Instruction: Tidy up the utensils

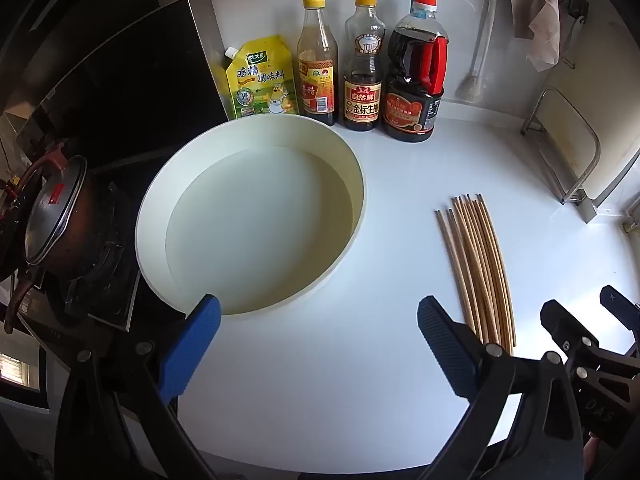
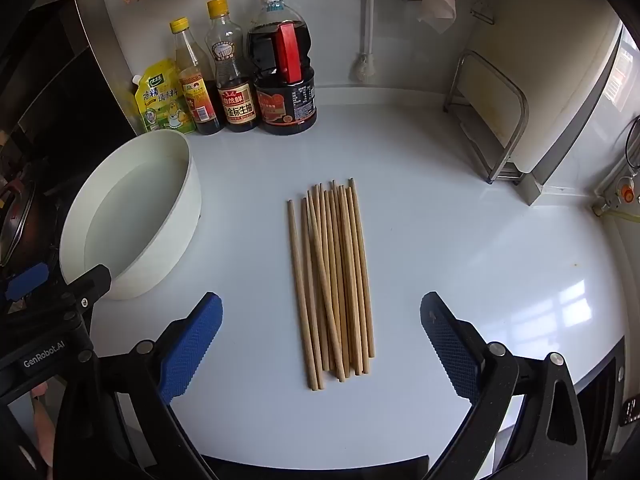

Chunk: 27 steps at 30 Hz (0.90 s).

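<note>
Directly ahead of the open right gripper [image 2: 320, 344] lie the chopsticks [image 2: 334, 280].

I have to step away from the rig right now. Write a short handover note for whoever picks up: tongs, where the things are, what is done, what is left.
Left tongs: open, empty, over the counter near the white basin's front rim.
Right tongs: open, empty, lined up with the near ends of the chopsticks.
Chopsticks: a loose bundle lying flat on the white counter, to the right of the basin, apart from it. The basin holds no utensils.
Done: nothing moved, as far as the scene shows.
Left: pick up and organize all the chopsticks, probably with the right tongs first.
</note>
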Tool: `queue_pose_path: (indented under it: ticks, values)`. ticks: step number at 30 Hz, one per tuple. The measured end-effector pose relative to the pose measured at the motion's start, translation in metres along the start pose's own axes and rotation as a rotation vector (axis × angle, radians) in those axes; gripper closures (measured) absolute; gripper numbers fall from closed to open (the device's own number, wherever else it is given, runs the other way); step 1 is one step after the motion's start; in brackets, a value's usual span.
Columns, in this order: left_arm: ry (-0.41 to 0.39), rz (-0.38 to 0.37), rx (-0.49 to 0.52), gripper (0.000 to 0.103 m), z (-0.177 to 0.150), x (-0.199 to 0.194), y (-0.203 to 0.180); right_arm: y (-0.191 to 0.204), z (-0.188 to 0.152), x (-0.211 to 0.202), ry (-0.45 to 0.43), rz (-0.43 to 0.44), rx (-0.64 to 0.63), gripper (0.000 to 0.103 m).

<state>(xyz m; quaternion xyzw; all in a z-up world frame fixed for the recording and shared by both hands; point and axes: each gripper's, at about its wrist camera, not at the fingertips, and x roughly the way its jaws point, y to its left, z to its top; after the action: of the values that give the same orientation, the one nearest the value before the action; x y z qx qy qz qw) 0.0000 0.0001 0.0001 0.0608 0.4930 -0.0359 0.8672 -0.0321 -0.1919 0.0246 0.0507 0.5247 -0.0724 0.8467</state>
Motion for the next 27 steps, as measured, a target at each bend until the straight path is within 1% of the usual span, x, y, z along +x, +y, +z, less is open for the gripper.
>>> queue_pose_path:
  ticks: [27]
  values:
    - [-0.022,0.006,0.008,0.006,-0.0002,-0.0065,-0.0032,0.0014,-0.0005,-0.0032,-0.004,-0.002,0.004,0.008]
